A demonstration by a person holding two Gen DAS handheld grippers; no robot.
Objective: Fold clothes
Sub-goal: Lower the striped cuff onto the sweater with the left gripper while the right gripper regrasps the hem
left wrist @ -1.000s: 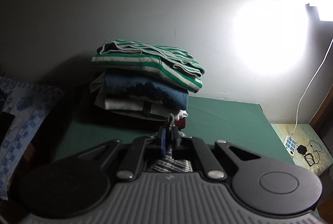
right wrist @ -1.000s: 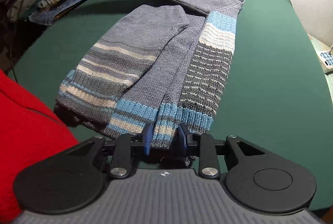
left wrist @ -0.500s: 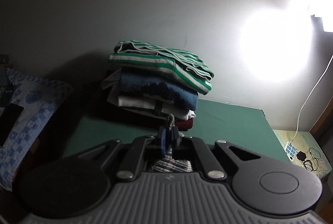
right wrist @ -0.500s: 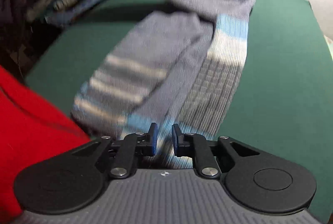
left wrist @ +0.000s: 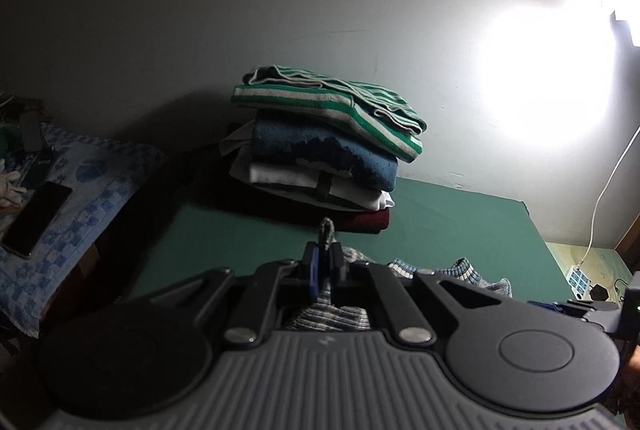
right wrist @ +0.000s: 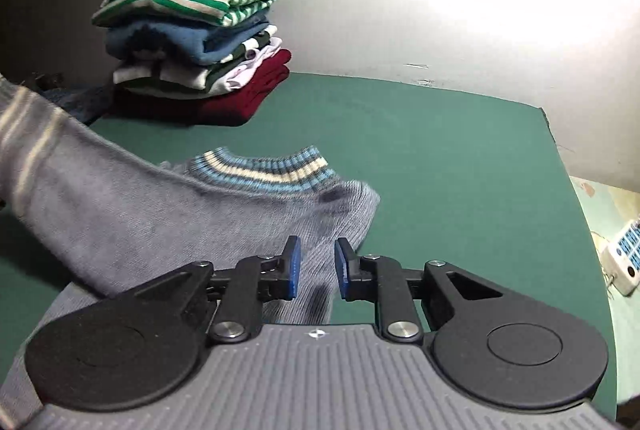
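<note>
A grey-blue knit sweater (right wrist: 180, 222) with blue and white stripes lies on the green surface (right wrist: 440, 150), its ribbed collar (right wrist: 260, 172) towards the wall. My right gripper (right wrist: 317, 254) hovers over the plain grey part just short of the collar. Its blue pads stand a narrow gap apart, and the fabric shows through that gap with nothing visibly pinched. My left gripper (left wrist: 324, 262) is shut on a bunched bit of the sweater, whose tip (left wrist: 326, 228) pokes out past the pads. That held side rises off to the left in the right wrist view.
A stack of folded clothes (right wrist: 192, 42), green-striped on top and dark red at the bottom, stands against the wall. A white power strip (right wrist: 624, 262) lies beyond the right edge. A phone (left wrist: 36, 218) rests on a blue patterned cloth (left wrist: 92, 190) at the left. A bright lamp glares at the upper right.
My right gripper has left the striped hem and travelled up the sweater to near the collar. The left gripper has shifted a little, staying shut on the fabric.
</note>
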